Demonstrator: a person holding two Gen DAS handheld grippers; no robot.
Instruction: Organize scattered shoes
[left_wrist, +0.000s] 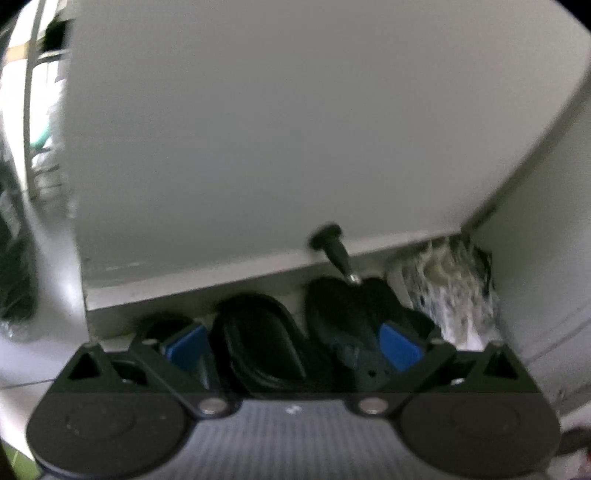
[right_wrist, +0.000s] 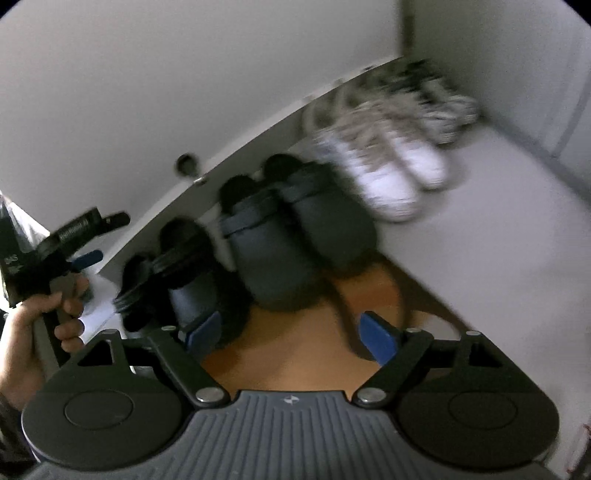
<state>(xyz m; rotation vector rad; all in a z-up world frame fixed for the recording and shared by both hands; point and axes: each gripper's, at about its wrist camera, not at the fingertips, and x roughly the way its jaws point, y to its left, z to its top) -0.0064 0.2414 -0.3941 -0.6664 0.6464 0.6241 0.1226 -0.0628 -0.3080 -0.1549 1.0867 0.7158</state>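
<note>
Three pairs of shoes sit in a row under the white cabinet's (right_wrist: 155, 92) bottom edge: black strapped sandals (right_wrist: 177, 258), dark clogs (right_wrist: 295, 236), then white patterned sneakers (right_wrist: 388, 147) nearest the wall. My right claw (right_wrist: 291, 332) hangs above the orange floor (right_wrist: 295, 354), jaws spread wide with nothing between them. My left claw (left_wrist: 293, 343) looks down at the sandals and clogs, its blue pads (left_wrist: 400, 345) wide apart and gripping nothing. A black knob (left_wrist: 330, 240) sticks out of the cabinet door.
</note>
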